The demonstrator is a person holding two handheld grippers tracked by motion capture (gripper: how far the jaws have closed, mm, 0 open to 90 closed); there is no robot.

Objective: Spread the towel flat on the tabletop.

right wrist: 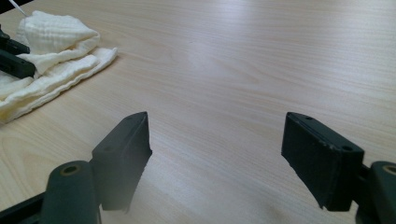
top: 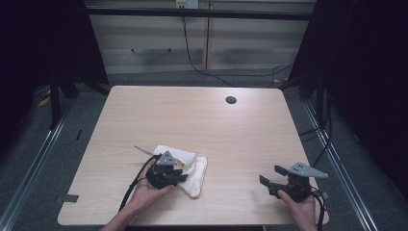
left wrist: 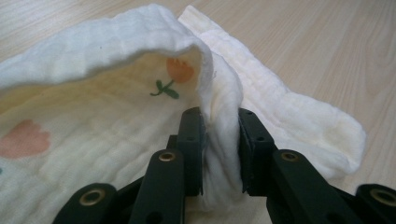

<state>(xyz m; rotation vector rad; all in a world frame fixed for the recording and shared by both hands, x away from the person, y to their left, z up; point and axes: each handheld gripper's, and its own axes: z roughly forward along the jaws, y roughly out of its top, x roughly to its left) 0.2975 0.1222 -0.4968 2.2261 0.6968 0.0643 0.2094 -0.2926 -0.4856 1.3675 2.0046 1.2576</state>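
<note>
On the table [top: 192, 115], near its front left corner, lies a white cloth [top: 195, 168] already folded into a thick wad, so the folding looks well along. Left gripper [left wrist: 220, 140] is clamped on a raised fold of cloth, another fold apparently pending. Right gripper [right wrist: 217, 158], toward the table's front right corner, stands wide apart, empty.

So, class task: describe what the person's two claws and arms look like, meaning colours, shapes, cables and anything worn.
Both the left claw and the right claw are black, with two flat rectangular jaws on linked arms with metal-ringed pivot holes. Each carries a grey three-cornered plate on top and trails a black cable. The forearms are bare, with no sleeves in view.
</note>
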